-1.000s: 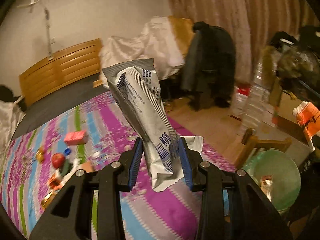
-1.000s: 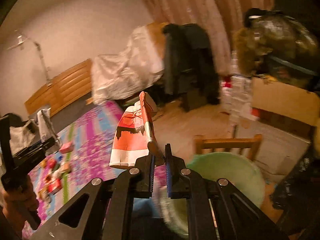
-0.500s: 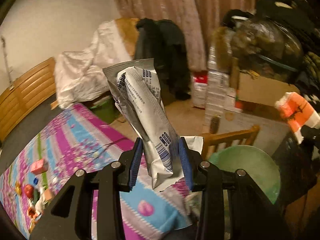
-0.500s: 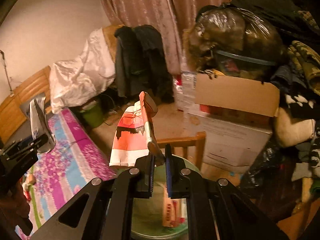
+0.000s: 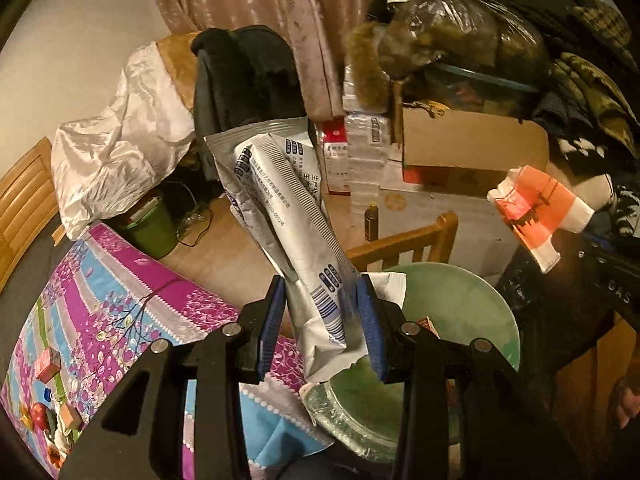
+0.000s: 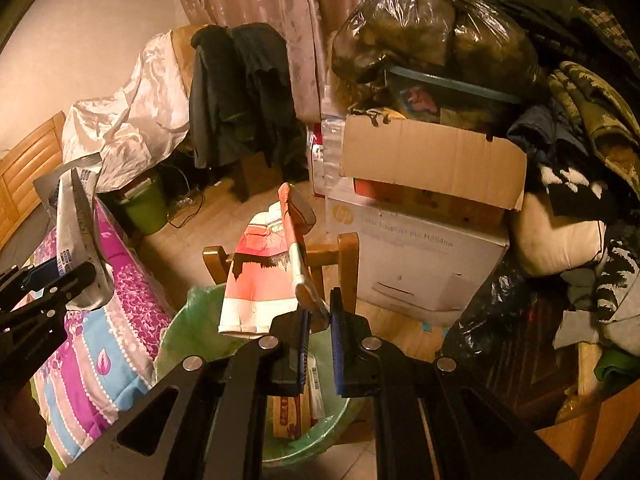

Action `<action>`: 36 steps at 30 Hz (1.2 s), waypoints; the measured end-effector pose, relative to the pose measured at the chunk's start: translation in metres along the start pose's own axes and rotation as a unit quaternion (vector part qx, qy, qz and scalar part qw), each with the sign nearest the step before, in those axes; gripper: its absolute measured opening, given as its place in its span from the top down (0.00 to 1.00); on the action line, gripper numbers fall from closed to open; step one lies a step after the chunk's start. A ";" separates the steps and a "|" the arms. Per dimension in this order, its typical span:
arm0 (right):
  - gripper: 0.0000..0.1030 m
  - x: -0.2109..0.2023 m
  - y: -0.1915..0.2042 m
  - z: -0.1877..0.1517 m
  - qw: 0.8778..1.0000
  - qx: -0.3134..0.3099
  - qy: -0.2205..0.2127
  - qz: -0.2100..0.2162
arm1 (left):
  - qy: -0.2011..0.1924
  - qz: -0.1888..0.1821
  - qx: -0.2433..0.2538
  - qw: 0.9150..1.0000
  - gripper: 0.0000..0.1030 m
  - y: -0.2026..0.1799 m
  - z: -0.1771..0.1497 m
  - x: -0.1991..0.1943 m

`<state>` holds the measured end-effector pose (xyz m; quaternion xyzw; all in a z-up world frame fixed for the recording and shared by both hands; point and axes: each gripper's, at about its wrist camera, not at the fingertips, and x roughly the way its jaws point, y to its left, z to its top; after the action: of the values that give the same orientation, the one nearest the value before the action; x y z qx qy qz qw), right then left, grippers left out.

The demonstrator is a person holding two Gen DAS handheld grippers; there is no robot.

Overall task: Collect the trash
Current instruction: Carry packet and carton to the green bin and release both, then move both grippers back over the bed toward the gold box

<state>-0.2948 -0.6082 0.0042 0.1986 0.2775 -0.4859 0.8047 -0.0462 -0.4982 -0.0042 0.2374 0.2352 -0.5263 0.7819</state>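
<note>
My left gripper point(image 5: 322, 322) is shut on a silver foil wrapper point(image 5: 288, 216) with blue print, held upright over the near rim of a green-lined trash bin point(image 5: 472, 308). My right gripper point(image 6: 320, 340) is shut on an orange and white wrapper point(image 6: 260, 280), held just above the same bin point(image 6: 180, 328). The bin holds a few pieces of packaging point(image 6: 286, 412). The orange wrapper also shows in the left wrist view point(image 5: 536, 208), and the silver wrapper in the right wrist view point(image 6: 78, 232).
A bed with a purple and blue floral cover point(image 5: 120, 320) lies left, with small items point(image 5: 48, 364) on it. A wooden chair point(image 6: 332, 260) stands behind the bin. Cardboard boxes point(image 6: 432, 160), a full plastic bag point(image 6: 432, 32) and clothes are piled right.
Both grippers have swung right from the bed toward the bin, each still holding its wrapper. The bin now sits directly below both.
</note>
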 end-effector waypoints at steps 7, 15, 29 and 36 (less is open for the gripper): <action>0.90 0.008 -0.004 -0.005 1.000 0.009 0.013 0.001 | 0.014 -0.010 0.012 1.000 0.65 -0.007 -0.004 0.008; 0.90 0.013 -0.001 -0.007 1.000 0.006 0.022 0.003 | 0.026 -0.017 0.016 0.999 0.65 -0.009 -0.010 0.015; 0.85 0.022 0.005 -0.013 0.998 -0.004 0.049 0.034 | 0.053 -0.082 0.025 0.995 0.53 -0.017 -0.019 0.024; 0.63 0.025 0.000 -0.015 0.999 0.009 0.045 0.029 | 0.052 -0.077 0.009 0.996 0.40 -0.011 -0.025 0.027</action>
<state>-0.2888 -0.6162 -0.0228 0.2357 0.3034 -0.4550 0.8034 -0.0498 -0.5059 -0.0417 0.2525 0.2883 -0.5740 0.7237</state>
